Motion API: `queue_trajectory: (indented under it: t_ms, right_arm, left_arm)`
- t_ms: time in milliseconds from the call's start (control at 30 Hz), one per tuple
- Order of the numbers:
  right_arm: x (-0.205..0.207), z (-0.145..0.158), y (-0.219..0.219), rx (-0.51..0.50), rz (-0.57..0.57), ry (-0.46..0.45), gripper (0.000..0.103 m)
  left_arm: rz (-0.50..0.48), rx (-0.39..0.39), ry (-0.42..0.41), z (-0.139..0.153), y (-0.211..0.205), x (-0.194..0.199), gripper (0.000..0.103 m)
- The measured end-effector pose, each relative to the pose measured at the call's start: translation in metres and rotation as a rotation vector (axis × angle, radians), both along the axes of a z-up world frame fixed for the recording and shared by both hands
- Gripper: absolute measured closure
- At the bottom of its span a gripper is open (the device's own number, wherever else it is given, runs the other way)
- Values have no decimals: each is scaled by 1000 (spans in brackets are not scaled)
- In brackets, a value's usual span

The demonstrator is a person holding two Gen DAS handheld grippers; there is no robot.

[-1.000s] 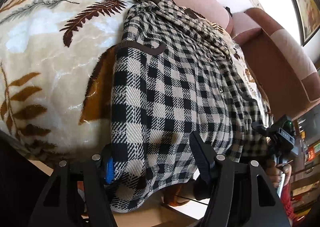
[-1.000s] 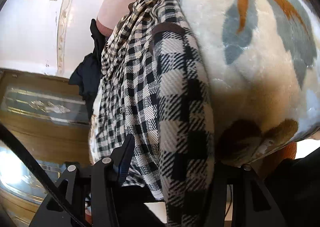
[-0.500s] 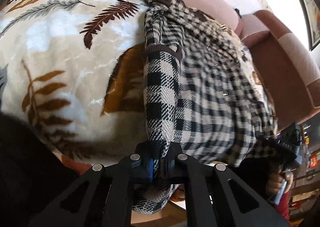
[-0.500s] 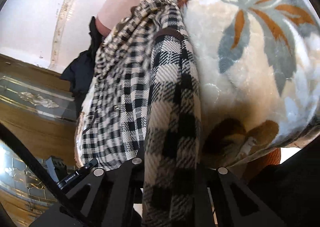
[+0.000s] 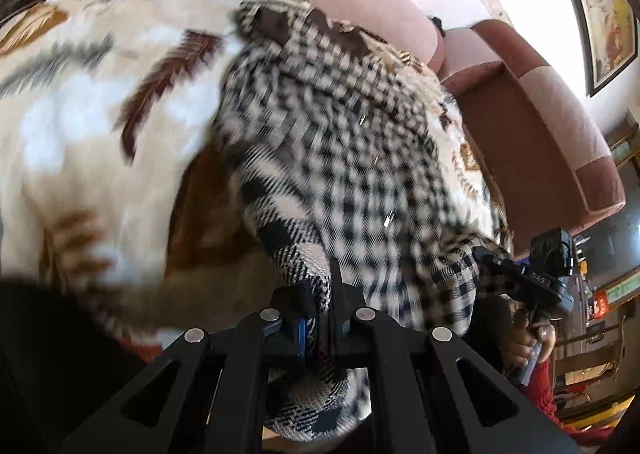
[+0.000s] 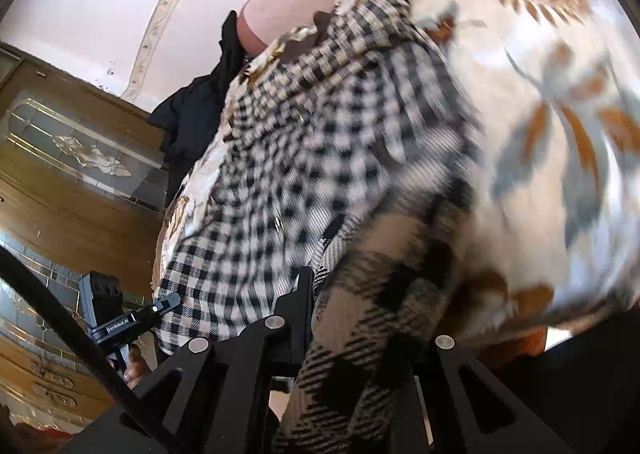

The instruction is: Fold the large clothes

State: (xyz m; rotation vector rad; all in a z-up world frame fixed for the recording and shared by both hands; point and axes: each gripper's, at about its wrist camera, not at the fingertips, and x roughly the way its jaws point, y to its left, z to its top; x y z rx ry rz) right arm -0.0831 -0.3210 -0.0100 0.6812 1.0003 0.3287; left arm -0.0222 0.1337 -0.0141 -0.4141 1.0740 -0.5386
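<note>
Checked shirt (image 5: 360,173) hem pinched by L (image 5: 320,318) & R gripper (image 6: 344,314) fingers over leaf-print blanket (image 5: 100,113).

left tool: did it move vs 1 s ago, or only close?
Yes. The left tool closed on the checked shirt hem and swung right: against the leaf-print blanket, the pink sofa arm now shows more fully.

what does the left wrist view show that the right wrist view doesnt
Only the left wrist view: the maroon sofa arm, a framed picture on the wall, and the right tongs from outside, clamping the shirt hem.

Only the right wrist view: the wooden cabinet, a black garment by the sofa back, and the left tongs from outside.

Both: the checked shirt on the leaf-print blanket, its lower edge pinched in each view's own tongs.
</note>
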Motion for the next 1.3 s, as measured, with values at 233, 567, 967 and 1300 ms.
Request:
queue_trajectory:
  t_ms: [233,567,967,1300]
  right_arm:
    - [89,27,-8,-72,-51,-53,95]
    - [211,43,-24,-157,-165,-80,95]
    - [296,-20,-65,-56,-285,49,93]
    - [320,-43,-106,238,-422,6,41]
  left_arm:
    - [62,38,-107,33,-16,88,95]
    - [204,175,-216,49,-32,211,95]
    - [292,79,-100,2,-12,298,95]
    - [295,-323,-38,-5,6,333,55]
